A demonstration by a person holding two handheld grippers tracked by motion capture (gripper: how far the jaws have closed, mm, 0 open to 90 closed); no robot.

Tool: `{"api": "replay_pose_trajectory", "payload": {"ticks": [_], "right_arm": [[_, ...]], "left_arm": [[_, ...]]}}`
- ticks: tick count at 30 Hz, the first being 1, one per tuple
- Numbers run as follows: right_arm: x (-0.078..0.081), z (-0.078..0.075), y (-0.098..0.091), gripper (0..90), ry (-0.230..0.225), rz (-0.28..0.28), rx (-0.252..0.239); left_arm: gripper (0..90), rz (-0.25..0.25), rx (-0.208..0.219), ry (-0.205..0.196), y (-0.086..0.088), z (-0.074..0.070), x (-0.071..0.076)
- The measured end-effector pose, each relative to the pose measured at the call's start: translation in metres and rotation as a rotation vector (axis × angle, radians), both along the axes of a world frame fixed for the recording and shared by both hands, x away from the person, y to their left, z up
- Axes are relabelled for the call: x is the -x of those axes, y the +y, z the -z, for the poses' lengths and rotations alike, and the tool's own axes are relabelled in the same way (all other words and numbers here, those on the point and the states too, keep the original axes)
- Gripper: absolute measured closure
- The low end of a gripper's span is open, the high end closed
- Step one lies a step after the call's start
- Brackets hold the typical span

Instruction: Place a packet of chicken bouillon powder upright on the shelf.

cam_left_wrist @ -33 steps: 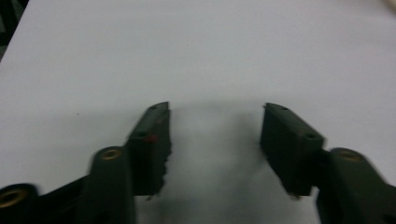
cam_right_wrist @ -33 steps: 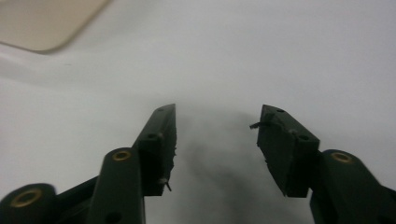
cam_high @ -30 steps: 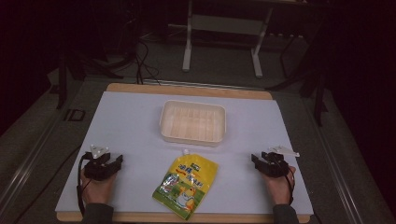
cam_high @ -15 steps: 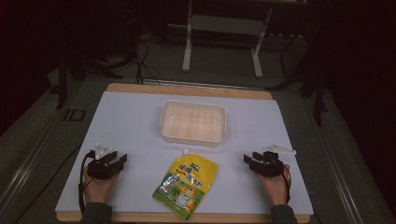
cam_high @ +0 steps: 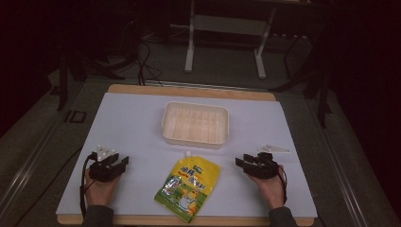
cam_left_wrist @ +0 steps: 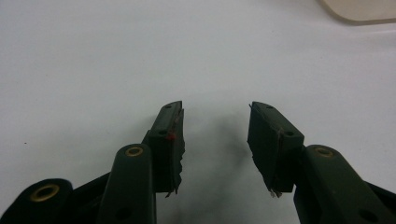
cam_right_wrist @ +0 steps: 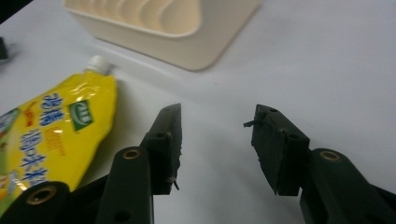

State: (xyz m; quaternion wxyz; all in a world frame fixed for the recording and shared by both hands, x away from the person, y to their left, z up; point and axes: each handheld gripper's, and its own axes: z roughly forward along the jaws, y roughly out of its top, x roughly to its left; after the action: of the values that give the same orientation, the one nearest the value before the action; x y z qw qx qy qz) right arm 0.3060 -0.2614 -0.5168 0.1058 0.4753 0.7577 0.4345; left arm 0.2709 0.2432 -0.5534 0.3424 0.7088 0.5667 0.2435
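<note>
The yellow pouch (cam_high: 189, 187) is being approached by the open, empty right gripper (cam_high: 242, 163); the left gripper (cam_high: 121, 162) is held open. A sideways reach is needed next.

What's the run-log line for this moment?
left gripper: open, empty | right gripper: open, empty, beside pouch | yellow pouch: flat on table, untouched | tray: empty, behind pouch

Yellow spouted pouch (cam_high: 188, 186), lying flat, white cap toward cream tray (cam_high: 195, 124)
</note>
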Motion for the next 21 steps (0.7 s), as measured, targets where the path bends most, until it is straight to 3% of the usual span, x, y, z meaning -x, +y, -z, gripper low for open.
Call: {"api": "replay_pose_trajectory", "payload": {"ticks": [3,10,21], "right_arm": [[0.001,0.001,0.012,52.5,0.017,-0.046,-0.031],[0.004,0.002,0.034,51.1,0.027,-0.115,-0.037],[0.004,0.008,0.051,44.0,0.067,-0.176,-0.061]], "left_arm": [[55.3,0.002,-0.010,-0.002,-0.001,0.000,0.000],[55.3,0.007,-0.025,0.000,-0.002,0.000,0.000],[54.1,0.006,-0.037,0.000,-0.004,0.000,0.000]]}}
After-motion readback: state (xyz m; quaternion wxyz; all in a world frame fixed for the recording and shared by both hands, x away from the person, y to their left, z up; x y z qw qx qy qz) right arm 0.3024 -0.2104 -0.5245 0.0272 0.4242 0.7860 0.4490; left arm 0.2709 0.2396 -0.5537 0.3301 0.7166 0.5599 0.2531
